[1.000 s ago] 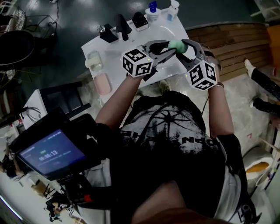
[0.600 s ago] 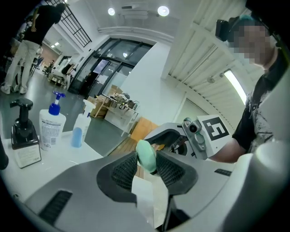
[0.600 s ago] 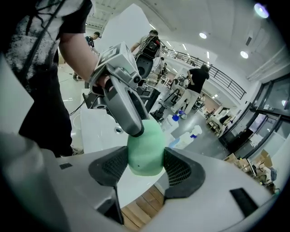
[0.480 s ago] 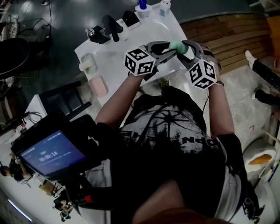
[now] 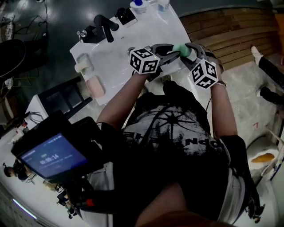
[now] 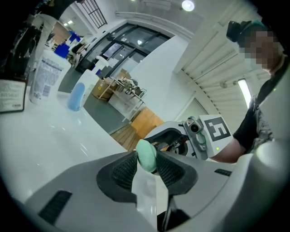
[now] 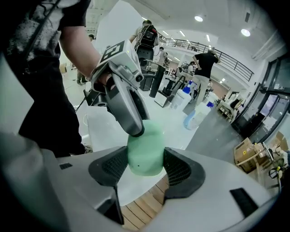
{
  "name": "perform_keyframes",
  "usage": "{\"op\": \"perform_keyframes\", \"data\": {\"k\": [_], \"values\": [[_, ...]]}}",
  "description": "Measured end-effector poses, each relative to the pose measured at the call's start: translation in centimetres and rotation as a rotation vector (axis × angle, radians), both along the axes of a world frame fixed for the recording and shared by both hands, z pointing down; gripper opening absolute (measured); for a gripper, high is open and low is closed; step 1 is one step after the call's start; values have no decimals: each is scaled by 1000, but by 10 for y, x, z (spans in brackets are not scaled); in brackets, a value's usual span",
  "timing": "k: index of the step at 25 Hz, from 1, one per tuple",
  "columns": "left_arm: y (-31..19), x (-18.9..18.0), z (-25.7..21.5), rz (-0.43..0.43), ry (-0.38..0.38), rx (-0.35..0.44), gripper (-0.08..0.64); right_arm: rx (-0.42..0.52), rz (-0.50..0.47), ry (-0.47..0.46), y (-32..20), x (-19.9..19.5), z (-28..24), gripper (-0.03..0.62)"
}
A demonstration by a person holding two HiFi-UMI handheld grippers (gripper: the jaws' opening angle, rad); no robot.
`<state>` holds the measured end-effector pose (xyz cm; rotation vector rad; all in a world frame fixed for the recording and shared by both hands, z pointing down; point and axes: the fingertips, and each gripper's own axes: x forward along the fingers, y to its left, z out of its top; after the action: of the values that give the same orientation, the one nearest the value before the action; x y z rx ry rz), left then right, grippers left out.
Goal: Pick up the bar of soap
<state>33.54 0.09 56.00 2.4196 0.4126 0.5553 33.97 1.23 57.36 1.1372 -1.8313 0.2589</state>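
Observation:
A mint-green bar of soap point(image 5: 181, 48) hangs in the air over the near right edge of the white counter point(image 5: 120, 48). Both grippers hold it at once. My left gripper point(image 5: 176, 53) reaches in from the left, shut on the soap's point(image 6: 146, 155) thin edge; the jaws of my left gripper point(image 6: 147, 166) pinch it close. My right gripper point(image 5: 188, 49) comes from the right and is shut across the soap's point(image 7: 145, 147) broad sides. In the right gripper view, my right gripper point(image 7: 145, 166) has the left gripper's finger point(image 7: 127, 106) touching the soap's top.
On the counter stand a black tap point(image 5: 104, 22), a pink bar in a dish point(image 5: 94, 85), a pale jar point(image 5: 82, 64) and blue-capped bottles point(image 5: 135, 3). Wooden flooring point(image 5: 230, 31) lies to the right. A device with a lit screen point(image 5: 51, 155) sits at lower left.
Both grippers have sunk together with the soap still held between them. In the head view the counter has slid up and to the left.

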Motion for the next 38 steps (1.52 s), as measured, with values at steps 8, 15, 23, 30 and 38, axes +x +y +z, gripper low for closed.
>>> {"op": "perform_keyframes", "data": {"k": [8, 15, 23, 30, 38], "values": [[12, 8, 29, 4, -81, -47, 140, -63, -4, -62, 13, 7, 28, 261], [18, 12, 39, 9, -143, -65, 140, -99, -7, -96, 18, 10, 38, 260], [15, 12, 46, 12, -192, -76, 141, -115, 4, -140, 15, 10, 42, 261], [16, 14, 45, 26, -181, -12, 180, -110, 30, -162, 16, 10, 43, 261], [-5, 4, 45, -40, -182, 40, 242, -96, 47, -195, 13, 8, 37, 262]]}}
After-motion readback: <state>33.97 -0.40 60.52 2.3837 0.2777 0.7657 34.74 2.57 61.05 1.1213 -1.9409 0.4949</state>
